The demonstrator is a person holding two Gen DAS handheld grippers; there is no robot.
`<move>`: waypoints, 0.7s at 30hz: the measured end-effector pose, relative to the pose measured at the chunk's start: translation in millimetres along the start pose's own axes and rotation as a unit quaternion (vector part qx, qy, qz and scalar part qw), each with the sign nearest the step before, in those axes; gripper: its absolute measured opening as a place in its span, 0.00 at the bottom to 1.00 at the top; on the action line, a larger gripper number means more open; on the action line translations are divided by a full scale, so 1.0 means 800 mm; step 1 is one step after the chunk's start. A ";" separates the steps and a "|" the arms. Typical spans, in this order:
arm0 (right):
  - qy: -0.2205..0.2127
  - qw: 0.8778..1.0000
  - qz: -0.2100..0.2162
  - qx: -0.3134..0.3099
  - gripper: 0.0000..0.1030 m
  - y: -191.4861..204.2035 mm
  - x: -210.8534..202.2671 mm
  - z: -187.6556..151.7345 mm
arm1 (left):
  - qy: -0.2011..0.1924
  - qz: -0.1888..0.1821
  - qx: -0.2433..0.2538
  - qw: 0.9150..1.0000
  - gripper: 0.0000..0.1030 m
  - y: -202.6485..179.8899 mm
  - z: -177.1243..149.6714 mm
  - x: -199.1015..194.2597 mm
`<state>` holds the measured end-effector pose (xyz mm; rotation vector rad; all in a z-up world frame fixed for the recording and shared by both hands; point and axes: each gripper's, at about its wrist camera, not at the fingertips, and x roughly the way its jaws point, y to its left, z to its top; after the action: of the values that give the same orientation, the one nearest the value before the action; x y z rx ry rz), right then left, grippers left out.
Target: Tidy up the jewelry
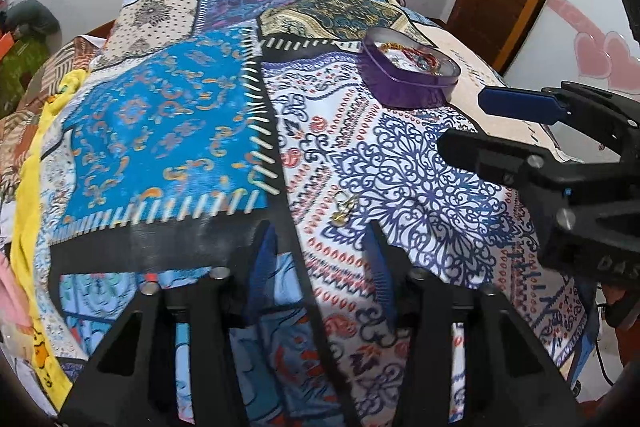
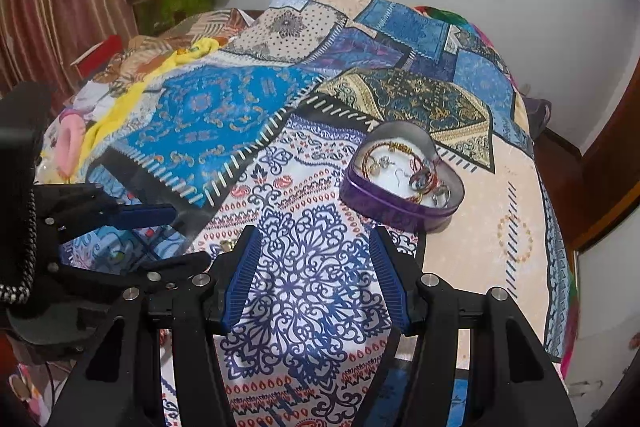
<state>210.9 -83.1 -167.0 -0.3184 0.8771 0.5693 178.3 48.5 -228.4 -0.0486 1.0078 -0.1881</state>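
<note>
**Currently on the bed: jewelry, tin and two claws**

Left claw [image 1: 320,243]: jaws partly open, nothing between them, poised just short of a small gold earring [image 1: 343,207] lying on the patchwork bedspread [image 1: 168,115].
Right claw [image 2: 314,267]: jaws partly open, empty, above the blue lace print.
Purple heart-shaped tin [image 2: 400,183]: farther right, holding bangles and rings.

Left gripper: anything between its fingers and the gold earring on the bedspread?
Nothing. In the left wrist view only bare patterned bedspread lies between the open left gripper and the gold earring, just ahead of its fingertips.
</note>
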 end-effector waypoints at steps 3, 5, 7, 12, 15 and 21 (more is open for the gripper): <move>0.003 1.000 0.002 0.004 0.51 -0.004 0.001 -0.003 | 0.010 -0.008 -0.003 1.000 0.24 -0.002 0.002 0.012; 0.004 1.000 0.003 0.005 0.51 -0.006 0.002 -0.004 | 0.007 -0.010 -0.007 1.000 0.23 -0.002 0.004 0.015; 0.006 1.000 0.003 0.006 0.51 -0.007 0.004 -0.006 | 0.007 -0.018 -0.010 1.000 0.18 -0.003 0.006 0.017; 0.014 1.000 0.008 0.007 0.51 -0.007 0.011 -0.008 | 0.004 -0.024 -0.019 1.000 0.07 -0.001 0.008 0.022; 0.024 1.000 0.011 0.000 0.51 -0.002 0.018 -0.008 | 0.001 -0.024 -0.030 0.999 0.07 0.005 0.008 0.019; 0.049 0.998 0.018 -0.024 0.51 0.011 0.037 -0.006 | -0.021 -0.007 -0.048 0.999 0.07 0.026 0.002 0.000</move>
<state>218.0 -68.5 -193.6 -0.3763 0.9670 0.6126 182.2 68.8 -230.5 -0.1470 0.9741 -0.1500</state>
